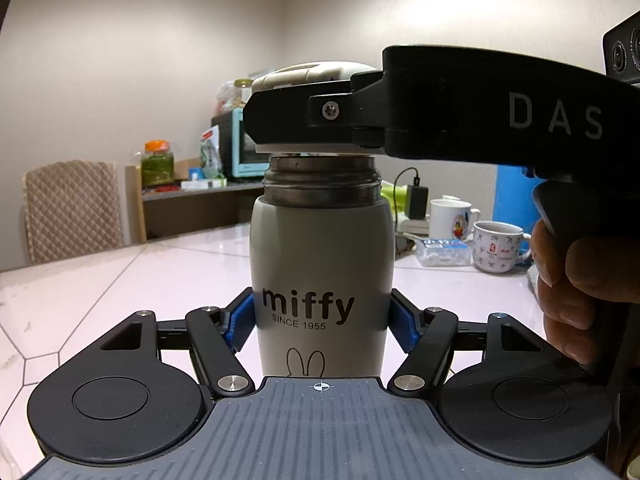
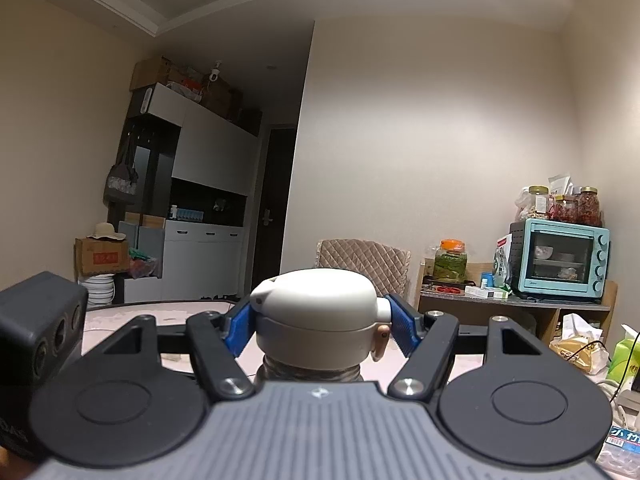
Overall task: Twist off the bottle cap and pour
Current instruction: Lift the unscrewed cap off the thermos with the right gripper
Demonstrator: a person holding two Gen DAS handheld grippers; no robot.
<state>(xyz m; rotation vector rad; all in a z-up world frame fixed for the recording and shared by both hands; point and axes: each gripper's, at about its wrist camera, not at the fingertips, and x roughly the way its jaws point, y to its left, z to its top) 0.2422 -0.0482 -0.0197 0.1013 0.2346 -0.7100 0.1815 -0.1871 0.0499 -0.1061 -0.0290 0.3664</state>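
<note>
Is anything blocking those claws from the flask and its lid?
Nothing visible. The left claw already clamps the cream "miffy" steel flask between its blue pads, and the right claw grips the flask's rounded cream lid, which sits raised above the bare threaded neck.

left gripper [image 1: 320,322] level-ish, blue pads clamped on the bottle [image 1: 320,264] body, right gripper [image 2: 318,324] coming in sideways up top, pads squeezing the cap [image 2: 316,308], person's fingers [image 1: 576,280] wrapped round its handle
</note>
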